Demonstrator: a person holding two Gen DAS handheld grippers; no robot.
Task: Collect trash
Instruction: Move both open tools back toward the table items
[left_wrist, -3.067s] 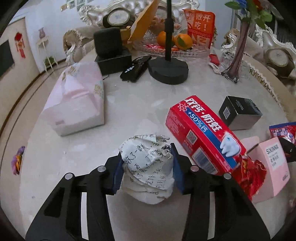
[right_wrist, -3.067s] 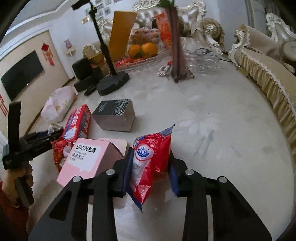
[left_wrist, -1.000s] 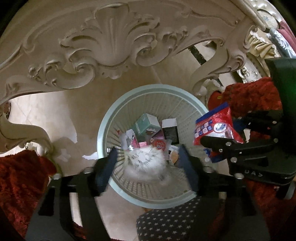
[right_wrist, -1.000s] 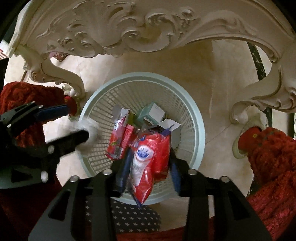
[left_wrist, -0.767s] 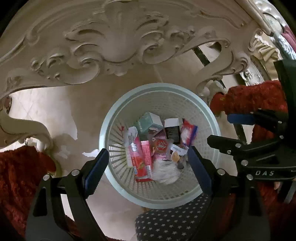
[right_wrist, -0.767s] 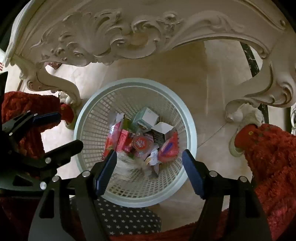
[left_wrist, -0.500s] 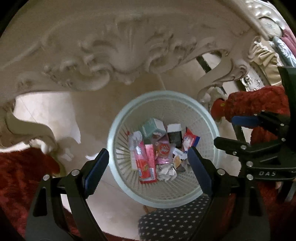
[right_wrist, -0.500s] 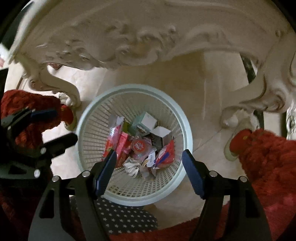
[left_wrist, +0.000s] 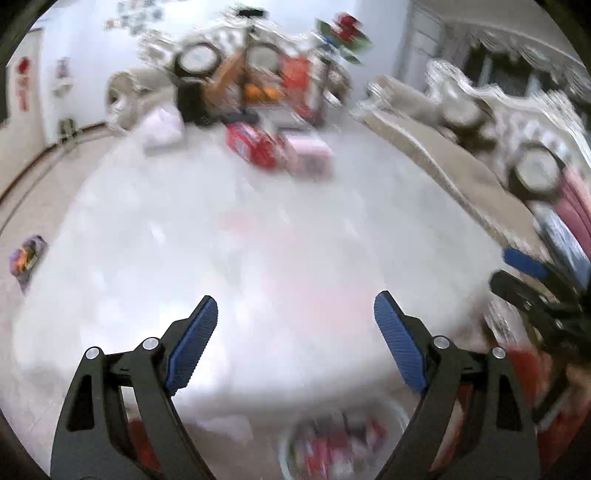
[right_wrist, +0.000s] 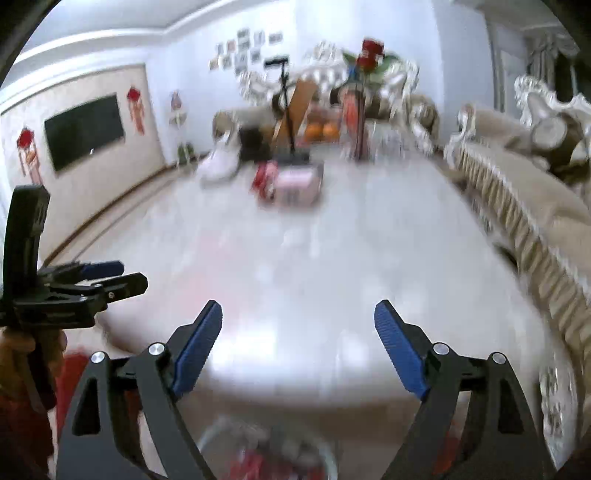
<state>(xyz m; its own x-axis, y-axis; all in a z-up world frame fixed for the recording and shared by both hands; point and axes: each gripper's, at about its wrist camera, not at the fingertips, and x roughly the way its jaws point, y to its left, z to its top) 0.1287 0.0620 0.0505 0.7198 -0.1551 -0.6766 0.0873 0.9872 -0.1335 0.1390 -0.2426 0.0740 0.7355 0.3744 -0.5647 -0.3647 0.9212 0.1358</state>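
Left tool (left_wrist: 295, 314) gapes wide and empty; right tool (right_wrist: 298, 319), jaws opening, holds nothing.

Pale marble surface (left_wrist: 258, 258) below me, near half bare. Far end, blurred: red box (left_wrist: 249, 146) just beside pink box (left_wrist: 308, 153), white bag (left_wrist: 162, 127) left of them, oranges (right_wrist: 321, 130) behind. Rest of far clutter indistinct.

A pale marble table (right_wrist: 314, 280) fills both blurred views, with a cream fringed sofa (right_wrist: 524, 206) along its right side. At the far end stand oranges (right_wrist: 322, 130), a black stand (right_wrist: 286, 110) and a vase of flowers (right_wrist: 364, 96). A dark television (right_wrist: 84, 130) hangs on the left wall, between red ornaments (right_wrist: 136, 107).
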